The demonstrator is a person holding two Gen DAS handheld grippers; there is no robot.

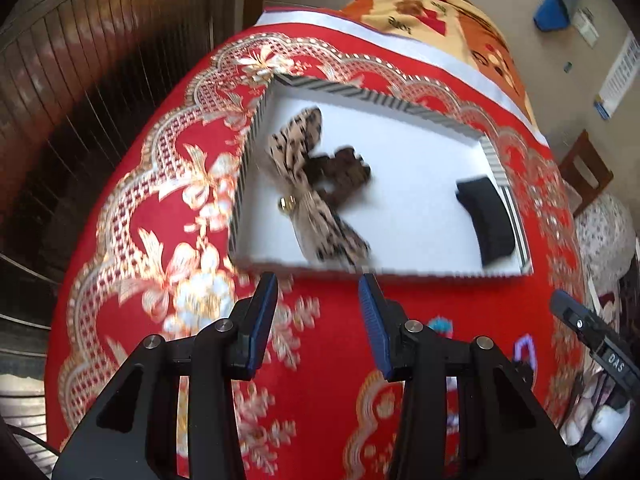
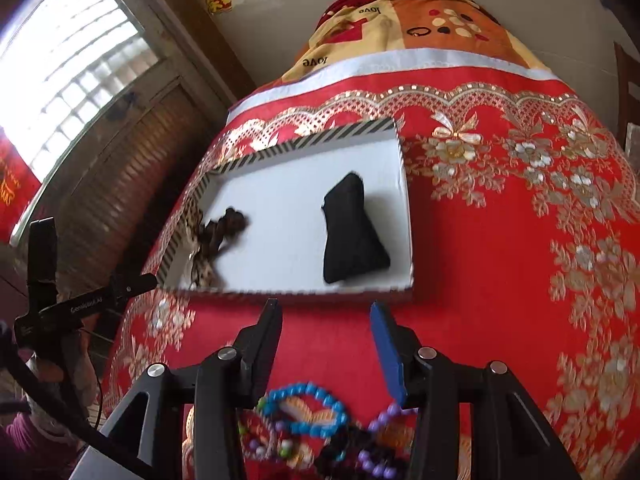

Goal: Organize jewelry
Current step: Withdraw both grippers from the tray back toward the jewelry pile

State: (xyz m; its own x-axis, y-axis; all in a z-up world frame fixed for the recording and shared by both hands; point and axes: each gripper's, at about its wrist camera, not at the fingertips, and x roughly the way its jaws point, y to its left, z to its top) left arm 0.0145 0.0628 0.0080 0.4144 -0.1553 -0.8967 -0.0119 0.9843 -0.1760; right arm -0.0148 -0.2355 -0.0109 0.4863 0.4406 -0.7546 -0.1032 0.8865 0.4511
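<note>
My left claw point(image 1: 318, 280) hangs over the red cloth point(image 1: 328, 320), jaws apart, nothing btwn them; tips sit just short of the near rim of the striped box lid point(image 1: 372, 98). No contact w/ the lid that I can see.

Inside the lid, white floor. Left part: leopard-print bow point(image 1: 298, 172) w/ a small gold bit at its knot, lying diagonal, its near tail reaching the near rim. Touching it on the right, a dark brown scrunchie point(image 1: 344, 170). Far right of the lid: a black pouch point(image 1: 486, 216), close to the right wall, well apart from the bow.

My right claw point(image 2: 326, 306) also stands apart, empty, over the cloth just near of the lid's near edge. From this side the black pouch lies almost straight ahead, inside the lid; bow + scrunchie are at the lid's left end.

Under the right claw, near side: a heap of bead bracelets on the cloth, a blue bead bracelet point(image 2: 310, 410) on top, purple beads point(image 2: 380, 420) to its right, darker strands below, blurred, can't sort them. They're outside the lid.

The other claw's tip pokes in at the edge of each view. Blanket w/ hearts at the far end; slatted window at left.
</note>
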